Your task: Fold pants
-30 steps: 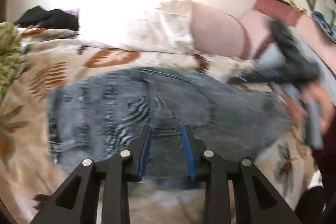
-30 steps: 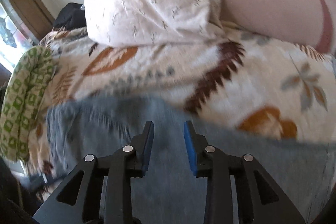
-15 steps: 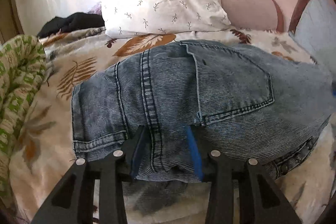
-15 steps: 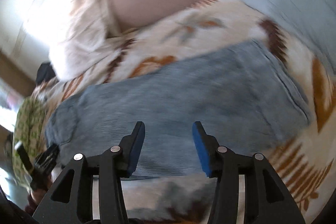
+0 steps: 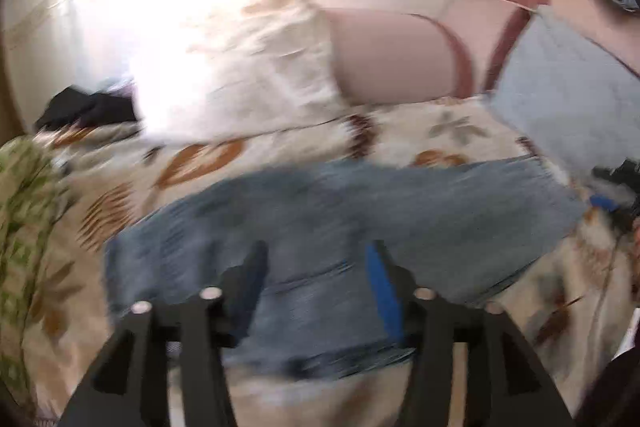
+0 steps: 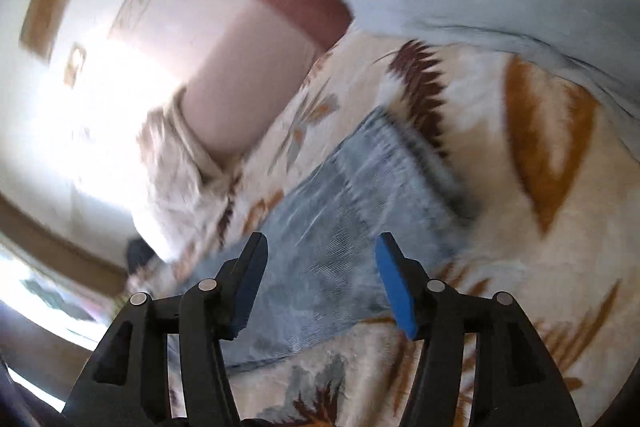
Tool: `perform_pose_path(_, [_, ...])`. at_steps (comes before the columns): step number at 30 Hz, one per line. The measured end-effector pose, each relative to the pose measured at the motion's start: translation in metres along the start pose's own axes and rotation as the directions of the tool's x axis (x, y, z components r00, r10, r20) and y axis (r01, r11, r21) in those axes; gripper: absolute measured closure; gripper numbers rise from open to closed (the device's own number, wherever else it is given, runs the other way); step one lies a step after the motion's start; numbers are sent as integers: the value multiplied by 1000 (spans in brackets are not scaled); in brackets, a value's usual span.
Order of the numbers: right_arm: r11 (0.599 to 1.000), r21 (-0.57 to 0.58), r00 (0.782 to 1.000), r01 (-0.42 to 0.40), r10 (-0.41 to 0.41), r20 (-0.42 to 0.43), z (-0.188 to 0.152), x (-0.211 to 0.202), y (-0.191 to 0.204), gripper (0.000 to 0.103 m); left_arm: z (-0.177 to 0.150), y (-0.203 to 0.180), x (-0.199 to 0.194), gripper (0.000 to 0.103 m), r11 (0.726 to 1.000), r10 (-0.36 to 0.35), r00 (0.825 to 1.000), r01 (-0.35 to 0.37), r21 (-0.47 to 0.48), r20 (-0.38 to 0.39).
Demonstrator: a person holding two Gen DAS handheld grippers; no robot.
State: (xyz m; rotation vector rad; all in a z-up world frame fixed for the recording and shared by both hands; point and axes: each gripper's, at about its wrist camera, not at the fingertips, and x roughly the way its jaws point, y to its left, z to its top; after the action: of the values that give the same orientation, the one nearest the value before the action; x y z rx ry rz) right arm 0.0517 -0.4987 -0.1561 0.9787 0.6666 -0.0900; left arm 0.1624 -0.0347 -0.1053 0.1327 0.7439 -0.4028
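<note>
Folded blue jeans (image 5: pixel 360 211) lie flat across the leaf-patterned bedspread (image 5: pixel 452 131), blurred by motion. My left gripper (image 5: pixel 316 259) hovers over their near edge. Its jaws are opening, and denim shows in the gap with neither pad pressing on it. The right gripper (image 5: pixel 616 203) appears at the far right edge of the left wrist view, beside the jeans' right end. In the right wrist view the right gripper (image 6: pixel 322 247) is rolled over one end of the jeans (image 6: pixel 352 195). Its jaws are opening too, clear of the cloth.
A white patterned pillow (image 5: pixel 248 75) and a pink bolster (image 5: pixel 392 55) lie behind the jeans, with a light blue pillow (image 5: pixel 568 99) to the right. A green patterned cloth (image 5: pixel 24 227) and a black garment (image 5: pixel 88 107) sit on the left.
Both grippers' jaws have widened. The left gripper has let go of the jeans' edge and pulled back a little. The right gripper has swept along the jeans to one end and rolled.
</note>
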Motion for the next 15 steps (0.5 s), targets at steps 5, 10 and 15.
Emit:
perform_pose_path(5, [994,100,999,-43,43,-2,1,-16,-28,45,47,-70,32,34,993,-85,992,92,76,-89])
perform_pose_path(10, [968,244,999,-51,49,14,5,-21,-62,45,70,-145,60,34,979,-92,982,119,165,-162])
perform_pose_path(15, [936,346,996,-62,82,-43,7,-5,-80,45,78,-213,74,50,944,-100,979,149,294,-177])
